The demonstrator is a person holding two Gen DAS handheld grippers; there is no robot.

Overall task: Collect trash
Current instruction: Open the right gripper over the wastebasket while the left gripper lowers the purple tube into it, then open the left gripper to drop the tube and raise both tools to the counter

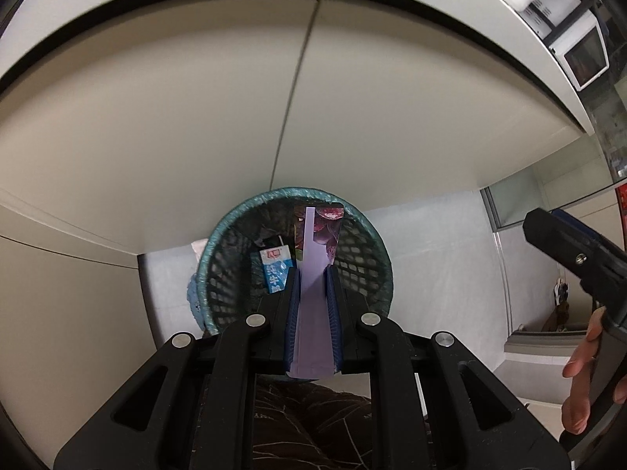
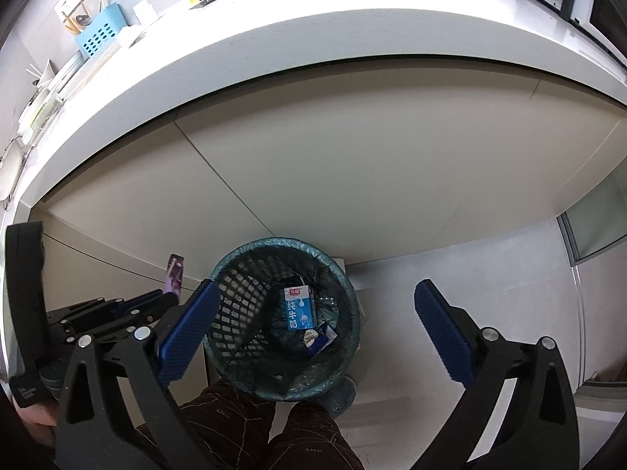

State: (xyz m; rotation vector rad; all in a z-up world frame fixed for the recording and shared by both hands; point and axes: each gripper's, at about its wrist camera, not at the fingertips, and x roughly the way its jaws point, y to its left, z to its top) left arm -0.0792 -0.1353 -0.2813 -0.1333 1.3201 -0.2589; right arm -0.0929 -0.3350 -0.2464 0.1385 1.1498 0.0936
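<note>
Overhead, the left gripper (image 1: 313,293) clamps a purple carton (image 1: 313,258) above the bin (image 1: 235,227); the right gripper (image 2: 313,313) gapes wide, empty, the bin's milk carton (image 2: 299,309) below it.

A white countertop (image 2: 274,39) arcs across the top, with a blue perforated holder (image 2: 98,37) upper left, a microwave (image 1: 584,58) upper right, beige cabinet doors (image 2: 352,156) beneath

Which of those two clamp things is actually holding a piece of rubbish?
The left gripper: it pinches a purple carton over the bin. The right gripper gapes open, empty.
</note>
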